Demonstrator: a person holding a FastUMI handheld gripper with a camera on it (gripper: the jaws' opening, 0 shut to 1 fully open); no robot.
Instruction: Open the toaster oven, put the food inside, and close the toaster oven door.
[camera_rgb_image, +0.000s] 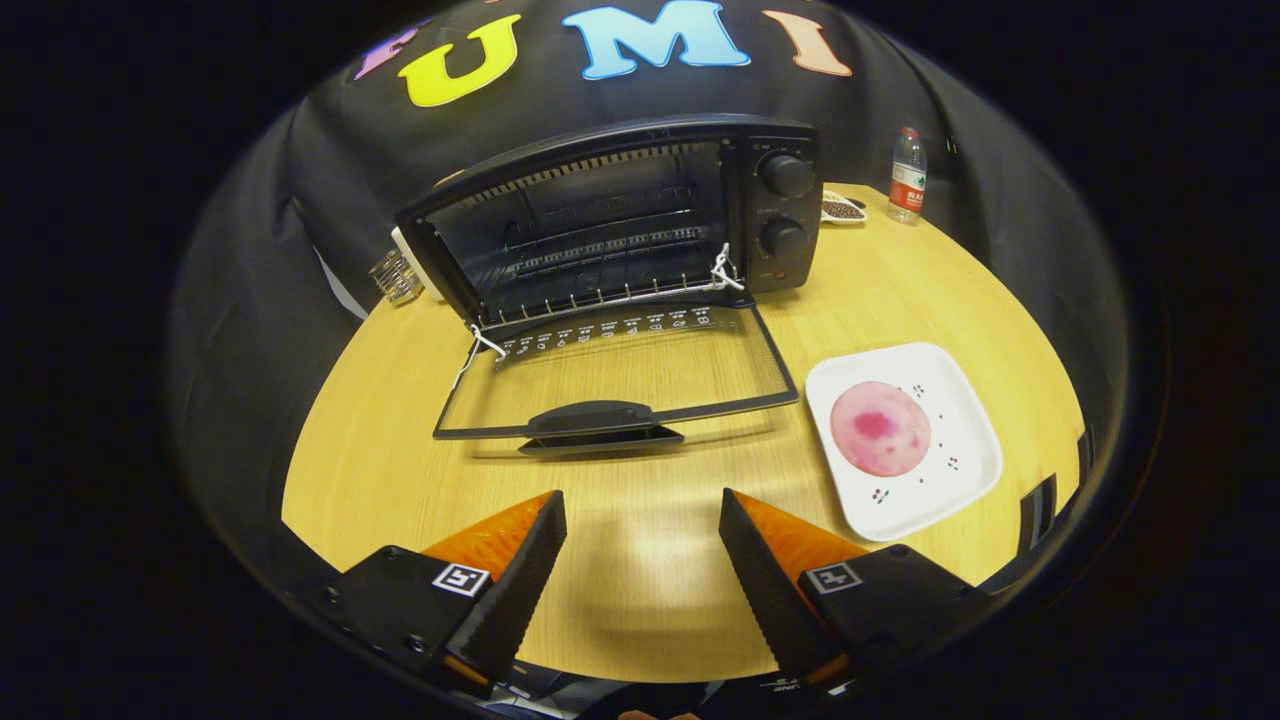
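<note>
Since the oven (610, 225) is already seen with its door (615, 375) dropped flat onto the table (640, 590), the opening step is judged done and the food (880, 428) is what remains to be fetched. The tongs (642, 515) are held wide apart and nothing is gripped between them; only bare table is seen in the gap. The food, a round pink slice with no long axis to speak of, is laid on a white plate (960, 470) just right of the door, ahead and to the right of the tongs, nearer the right finger. A swing to the right is therefore judged necessary before any reach into the oven. The door handle (597, 417) is found straight ahead of the tongs, between them and the cavity, and may have to be cleared. Right of the oven, well behind the plate, a water bottle (907, 175) and a small dish (842, 208) are set; a clear object (398, 276) is seen at the oven's left.
</note>
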